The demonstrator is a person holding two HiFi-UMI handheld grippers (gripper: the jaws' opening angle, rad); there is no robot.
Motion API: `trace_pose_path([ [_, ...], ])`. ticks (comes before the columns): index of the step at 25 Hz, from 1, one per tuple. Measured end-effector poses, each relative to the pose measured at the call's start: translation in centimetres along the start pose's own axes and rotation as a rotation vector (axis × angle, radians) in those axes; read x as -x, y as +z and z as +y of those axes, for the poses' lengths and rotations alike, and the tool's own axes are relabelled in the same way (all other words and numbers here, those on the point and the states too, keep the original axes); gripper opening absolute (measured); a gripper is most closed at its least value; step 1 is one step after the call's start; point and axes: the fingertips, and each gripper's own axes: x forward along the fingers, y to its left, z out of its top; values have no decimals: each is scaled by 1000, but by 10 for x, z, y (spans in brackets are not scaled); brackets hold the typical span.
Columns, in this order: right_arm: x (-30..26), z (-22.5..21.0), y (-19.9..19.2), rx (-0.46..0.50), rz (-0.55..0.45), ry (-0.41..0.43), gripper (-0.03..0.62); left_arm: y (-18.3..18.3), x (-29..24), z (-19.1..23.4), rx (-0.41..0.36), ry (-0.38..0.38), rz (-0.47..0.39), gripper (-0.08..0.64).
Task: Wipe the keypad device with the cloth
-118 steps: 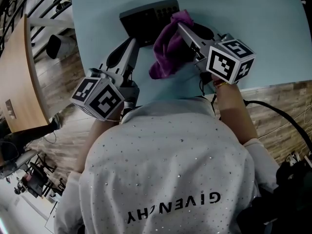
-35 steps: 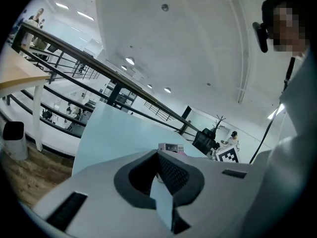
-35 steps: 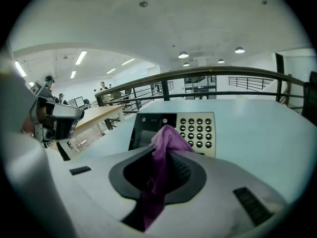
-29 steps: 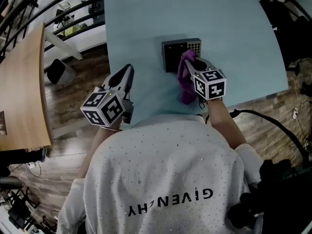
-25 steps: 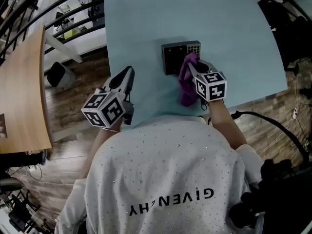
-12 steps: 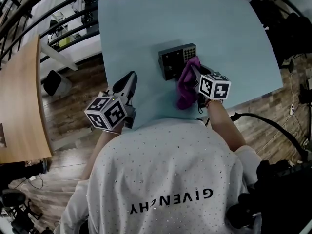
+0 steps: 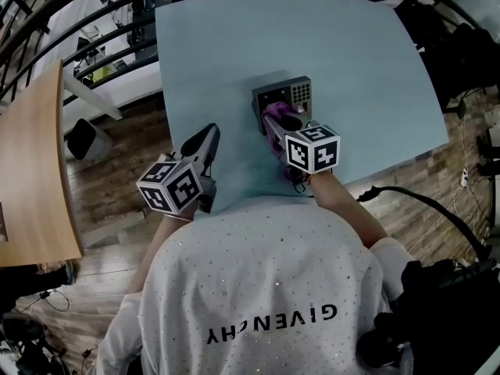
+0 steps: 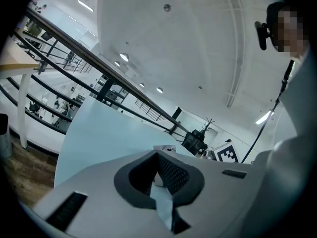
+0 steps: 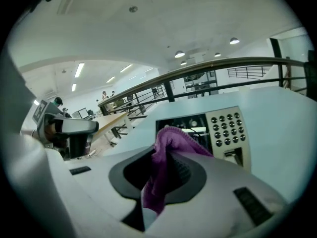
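The keypad device [image 7: 286,95] is a small dark box with a grid of buttons on its right half, lying on the light blue table [image 7: 351,61]. My right gripper [image 7: 275,118] is shut on the purple cloth [image 7: 276,133] and holds it against the device's near left part. In the right gripper view the cloth [image 9: 170,140] bulges out between the jaws of the right gripper [image 9: 166,156], with the keypad device [image 9: 224,129] just beyond. My left gripper [image 7: 206,137] hovers over the table's near left edge, shut and holding nothing; in its own view the left gripper [image 8: 157,156] points along the table.
A wooden desk [image 7: 35,170] stands to the left over wood flooring, with railings behind. A black cable [image 7: 422,201] runs across the floor at the right. The person's torso fills the bottom of the head view.
My right gripper has swept the cloth leftward and nearer, from the device's button side to its left front. The left gripper has hardly moved.
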Motion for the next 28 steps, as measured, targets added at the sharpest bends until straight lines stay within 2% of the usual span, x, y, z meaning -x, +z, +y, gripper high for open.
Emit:
trace_pose_path([
  [4, -7, 18, -12, 39, 41, 40, 55, -2, 3, 3, 7, 6, 1, 0],
  [8, -5, 11, -23, 65, 66, 26, 55, -6, 3, 1, 5, 4, 16, 0],
  [13, 2, -13, -27, -53, 47, -3, 55, -10, 1, -2, 3, -4, 24, 0],
  [16, 6, -27, -25, -91, 25, -13, 54, -10, -1, -6, -2, -3, 19, 0],
  [19, 14, -42, -23, -119, 11, -25, 55, -12, -1, -13, -9, 15, 10, 0],
  [23, 22, -59, -21, -234, 10, -21, 55, -20, -3, -24, 1, 44, -2, 0],
  [28, 30, -84, -24, -237, 47, -1, 55, -27, -9, -44, 26, 103, -31, 0],
])
